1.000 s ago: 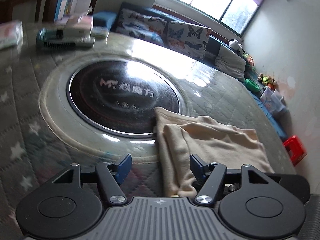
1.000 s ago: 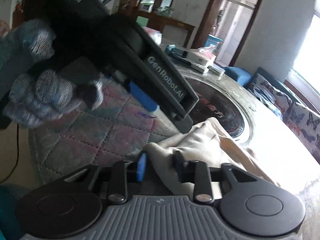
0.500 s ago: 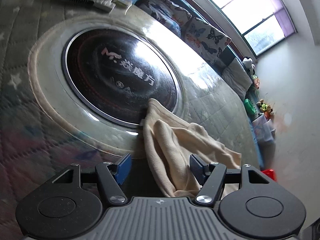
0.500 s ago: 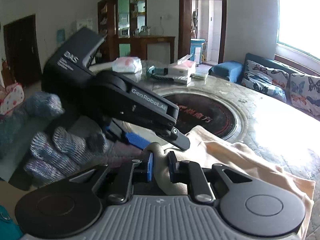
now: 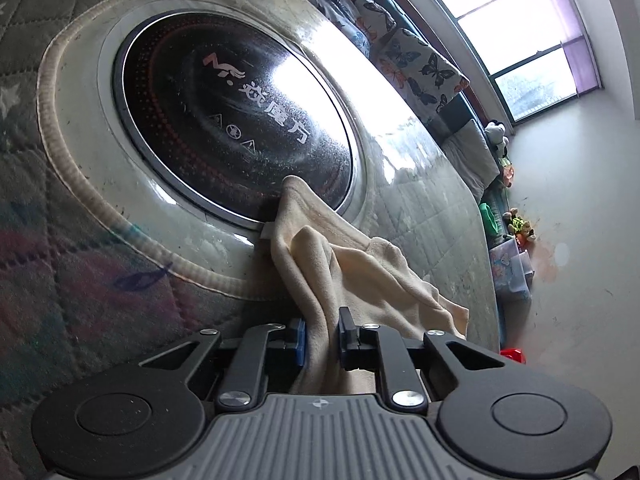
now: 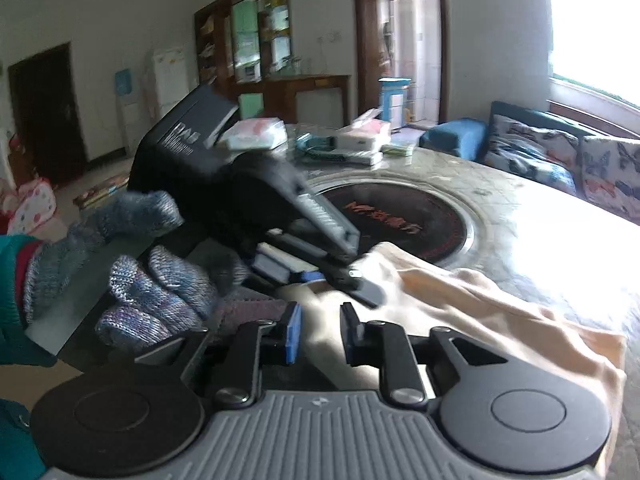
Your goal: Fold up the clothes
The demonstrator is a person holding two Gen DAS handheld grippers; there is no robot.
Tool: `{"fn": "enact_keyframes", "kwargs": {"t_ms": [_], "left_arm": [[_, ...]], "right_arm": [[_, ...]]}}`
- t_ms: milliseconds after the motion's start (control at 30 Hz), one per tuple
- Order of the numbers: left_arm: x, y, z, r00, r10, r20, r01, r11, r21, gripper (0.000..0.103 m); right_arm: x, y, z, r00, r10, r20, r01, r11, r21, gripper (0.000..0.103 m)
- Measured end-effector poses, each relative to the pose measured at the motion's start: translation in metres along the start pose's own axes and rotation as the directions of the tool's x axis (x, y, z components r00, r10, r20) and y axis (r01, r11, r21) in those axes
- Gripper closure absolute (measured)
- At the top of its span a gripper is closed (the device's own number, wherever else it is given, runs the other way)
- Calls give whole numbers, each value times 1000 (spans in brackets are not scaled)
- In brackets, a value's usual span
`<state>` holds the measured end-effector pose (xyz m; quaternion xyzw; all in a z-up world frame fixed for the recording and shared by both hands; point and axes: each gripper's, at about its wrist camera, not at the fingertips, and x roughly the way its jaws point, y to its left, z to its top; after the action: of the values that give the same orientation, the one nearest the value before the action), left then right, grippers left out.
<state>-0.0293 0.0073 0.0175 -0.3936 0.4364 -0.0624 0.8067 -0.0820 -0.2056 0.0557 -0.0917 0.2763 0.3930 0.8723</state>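
1. My left gripper (image 5: 322,338) is closed on a bunched edge of the cloth (image 5: 360,272); the beige fabric fills the gap between the 2 pads and rises out of them in a ridge
2. My right gripper (image 6: 318,334) stands at a narrow gap. Cloth shows beyond that gap, but I see no fabric pinched between the pads, so I judge it is holding nothing
3. The cloth lies on the table (image 5: 432,200), on the near side toward me, one corner lapping the rim of the dark round hob (image 5: 224,108) set in the middle. The far part spreads loosely toward the table's edge, rumpled rather than flat, with a fold line running down from the hob corner
4. In the right view my gloved left hand (image 6: 156,300) carries its gripper just above the cloth's near corner, so both tools sit at the same end of the garment
5. Step in hand, as I judge it: gathering the near edge for a fold, with 1 corner gripped. Whether this is an early fold or a later one I cannot tell, since the cloth already looks doubled in places
6. Next, the right gripper needs its own hold on the near edge, apart from the left, so the edge can be pulled taut and carried over evenly; a lopsided grip would drag the cloth into a heap
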Motion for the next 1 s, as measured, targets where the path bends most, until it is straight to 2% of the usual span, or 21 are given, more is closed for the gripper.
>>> {"fn": "enact_keyframes", "kwargs": {"t_ms": [67, 200, 300, 333, 367, 433, 533, 733, 800, 933, 1000], "left_arm": [[-1, -2, -2, 1000, 9, 3, -9, 1000, 19, 87], [-3, -8, -5, 1000, 25, 12, -25, 998, 53, 87], [-3, -10, -6, 999, 32, 14, -33, 997, 68, 87], [-3, -10, -7, 999, 37, 16, -38, 997, 74, 87], [-2, -12, -7, 999, 41, 18, -42, 996, 81, 87], [-1, -14, -7, 999, 49, 23, -51, 994, 94, 87], [0, -16, -7, 998, 57, 26, -59, 993, 106, 87], [1, -18, -8, 997, 70, 35, -74, 988, 134, 87], [0, -23, -9, 996, 83, 43, -89, 983, 158, 87], [-2, -39, -11, 994, 90, 65, -102, 970, 221, 87], [-3, -50, -11, 995, 72, 71, -87, 963, 254, 88]], "right_arm": [[-10, -13, -2, 999, -38, 7, 38, 999, 35, 82], [-22, -44, -12, 982, -189, -18, 190, 980, 56, 80], [-25, -83, -22, 948, -312, -62, 318, 940, 126, 78], [-26, -96, -26, 935, -347, -76, 354, 923, 153, 74], [-27, -107, -30, 923, -374, -85, 384, 906, 179, 70], [-29, -128, -38, 907, -410, -99, 422, 878, 228, 70], [-29, -155, -48, 901, -416, -123, 433, 846, 310, 69], [-22, -178, -60, 927, -355, -121, 372, 830, 416, 70], [-22, -176, -60, 937, -334, -106, 346, 836, 426, 90], [-30, -168, -58, 933, -352, -74, 349, 839, 417, 93], [-38, -163, -54, 930, -365, -47, 351, 838, 419, 94]]}}
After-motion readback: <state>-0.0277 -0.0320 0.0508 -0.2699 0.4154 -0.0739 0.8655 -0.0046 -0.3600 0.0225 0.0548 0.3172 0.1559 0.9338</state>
